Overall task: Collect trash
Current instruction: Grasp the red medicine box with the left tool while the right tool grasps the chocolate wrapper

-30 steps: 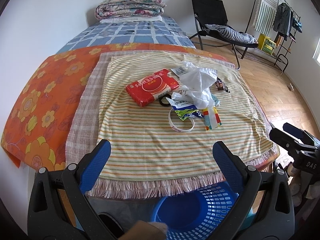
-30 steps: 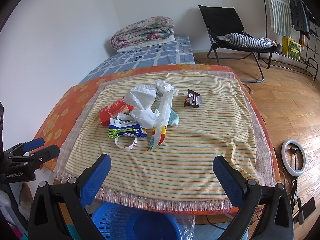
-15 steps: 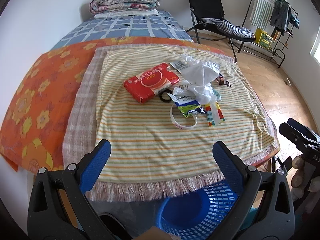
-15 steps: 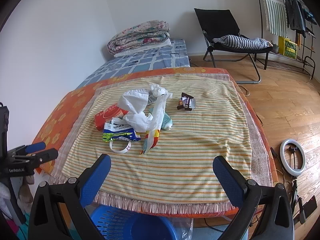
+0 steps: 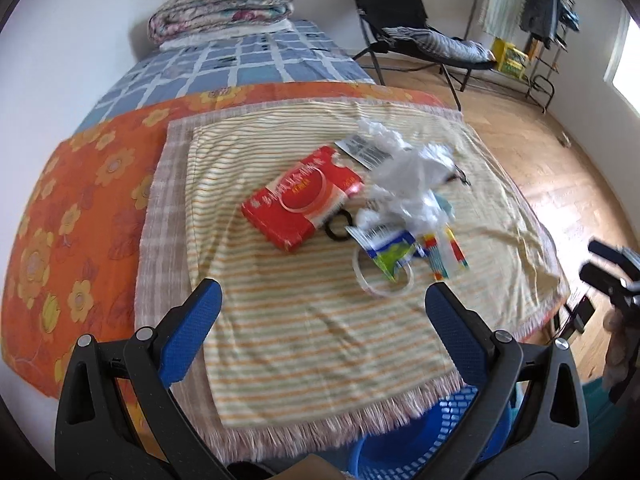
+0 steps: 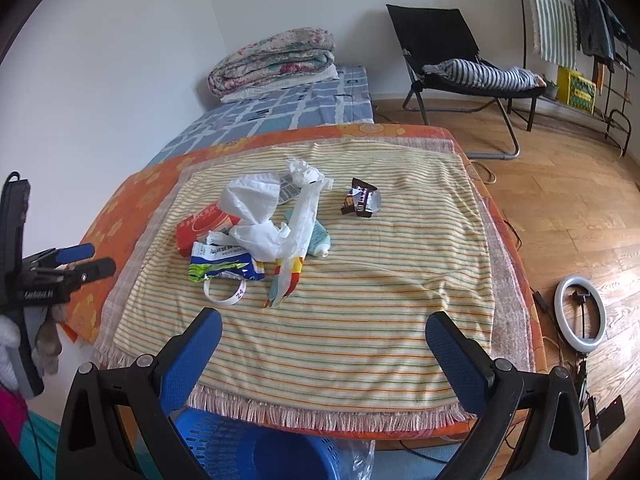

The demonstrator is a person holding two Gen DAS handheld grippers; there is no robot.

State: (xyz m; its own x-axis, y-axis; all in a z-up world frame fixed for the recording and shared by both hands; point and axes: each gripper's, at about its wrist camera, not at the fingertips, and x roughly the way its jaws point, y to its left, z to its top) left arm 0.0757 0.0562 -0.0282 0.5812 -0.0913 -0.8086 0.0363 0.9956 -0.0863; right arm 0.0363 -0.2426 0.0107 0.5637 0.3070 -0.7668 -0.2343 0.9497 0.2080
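Note:
A heap of litter lies mid-way across the striped cloth (image 5: 304, 340): a red tissue pack (image 5: 298, 200), a crumpled white plastic bag (image 5: 408, 176), a blue and green wrapper (image 5: 390, 246), a white tape ring (image 5: 380, 280), a striped colourful wrapper (image 5: 444, 252) and a dark chocolate wrapper (image 6: 360, 200). A blue basket (image 6: 256, 448) stands on the floor under the near edge. My left gripper (image 5: 320, 308) hangs open and empty over the near cloth. My right gripper (image 6: 324, 336) is likewise open and empty, short of the litter.
The cloth covers an orange flowered sheet (image 5: 72, 200) on a bed, with a folded quilt (image 5: 224, 4) at the far end. A black folding chair (image 6: 460, 64), a clothes rack (image 6: 580, 20) and a ring light (image 6: 582, 312) occupy the wooden floor on the right.
Both grippers have moved forward over the bed's near edge, so the litter looks closer. Both stay open and empty.

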